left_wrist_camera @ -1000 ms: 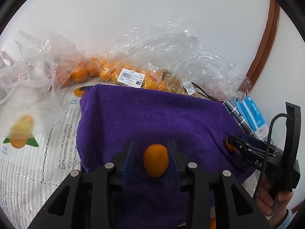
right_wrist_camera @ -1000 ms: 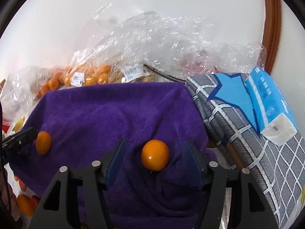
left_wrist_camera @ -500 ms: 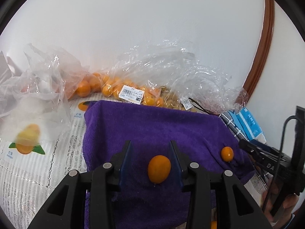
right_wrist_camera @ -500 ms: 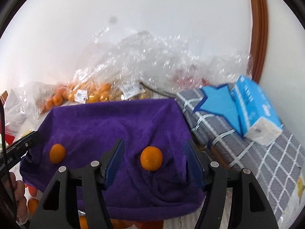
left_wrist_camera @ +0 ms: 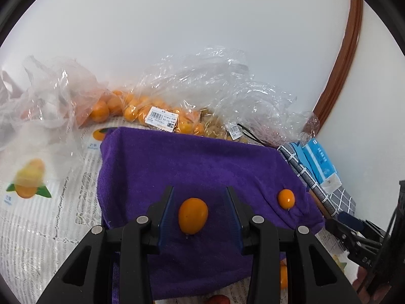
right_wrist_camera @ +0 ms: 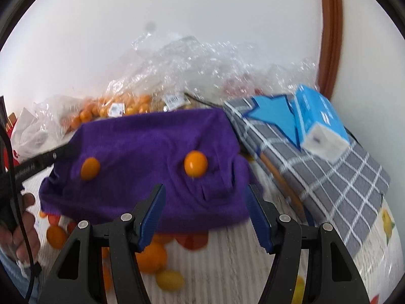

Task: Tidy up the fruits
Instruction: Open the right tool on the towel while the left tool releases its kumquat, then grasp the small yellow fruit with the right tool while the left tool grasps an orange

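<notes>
Two small orange fruits lie on a purple towel (left_wrist_camera: 189, 162). The oval one (left_wrist_camera: 193, 215) sits between the open jaws of my left gripper (left_wrist_camera: 200, 212), untouched by them. The round one (left_wrist_camera: 286, 198) lies at the towel's right end. In the right wrist view the round fruit (right_wrist_camera: 195, 163) lies ahead of my open, empty right gripper (right_wrist_camera: 203, 212), and the oval fruit (right_wrist_camera: 89, 168) lies to the left on the towel (right_wrist_camera: 152, 136). Loose oranges (right_wrist_camera: 152, 257) and a yellow fruit (right_wrist_camera: 169, 280) lie on the table in front of the towel.
Clear plastic bags of oranges (left_wrist_camera: 141, 111) are heaped along the wall behind the towel. A grey checked cloth (right_wrist_camera: 329, 167) with a blue tissue pack (right_wrist_camera: 319, 124) lies to the right. A lace tablecloth (left_wrist_camera: 50, 202) with fruit prints covers the table.
Both grippers have pulled back and risen from the towel. The right gripper has backed away from the round fruit, which now lies well ahead of it. Loose fruit at the towel's front edge has come into view.
</notes>
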`<state>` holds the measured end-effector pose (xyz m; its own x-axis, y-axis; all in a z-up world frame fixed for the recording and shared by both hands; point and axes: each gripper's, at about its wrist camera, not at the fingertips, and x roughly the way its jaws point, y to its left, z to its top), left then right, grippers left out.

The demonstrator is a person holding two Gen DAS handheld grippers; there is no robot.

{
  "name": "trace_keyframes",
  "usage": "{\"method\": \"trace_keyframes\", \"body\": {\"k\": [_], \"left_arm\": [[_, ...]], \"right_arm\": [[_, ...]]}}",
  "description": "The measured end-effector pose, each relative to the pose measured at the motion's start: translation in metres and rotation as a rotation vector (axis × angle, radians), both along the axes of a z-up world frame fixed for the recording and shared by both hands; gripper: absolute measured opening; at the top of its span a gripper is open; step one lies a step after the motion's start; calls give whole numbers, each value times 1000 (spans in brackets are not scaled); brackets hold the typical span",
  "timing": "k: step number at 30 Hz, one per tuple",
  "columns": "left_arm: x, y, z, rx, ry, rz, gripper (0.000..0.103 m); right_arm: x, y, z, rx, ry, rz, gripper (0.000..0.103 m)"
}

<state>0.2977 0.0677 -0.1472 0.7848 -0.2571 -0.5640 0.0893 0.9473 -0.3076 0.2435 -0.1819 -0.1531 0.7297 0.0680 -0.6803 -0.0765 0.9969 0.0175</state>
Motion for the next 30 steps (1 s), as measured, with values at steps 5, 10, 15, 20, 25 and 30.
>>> {"method": "trace_keyframes", "body": {"k": [5,10,15,20,25,30], "left_arm": [[-14,-4,22,34,-55,2,38],[-43,7,35,21,-64,19,56],[-74,31,14,0,26,54,56],[-105,45,-4,4,34,70,56],[-118,43,-18,10,30,44,56],[-115,37,-32,-28,93,-4,54]], "right_arm": [[-29,-16,0,37,-5,-22,64],[-48,-15,-6,3,6,2,64],[-59,-10,-19,22,34,41,60],[-64,2,-32,55,72,122,56],[-62,18,-47,-24,96,150,46],[-53,24,-59,-37,142,166,31]]}}
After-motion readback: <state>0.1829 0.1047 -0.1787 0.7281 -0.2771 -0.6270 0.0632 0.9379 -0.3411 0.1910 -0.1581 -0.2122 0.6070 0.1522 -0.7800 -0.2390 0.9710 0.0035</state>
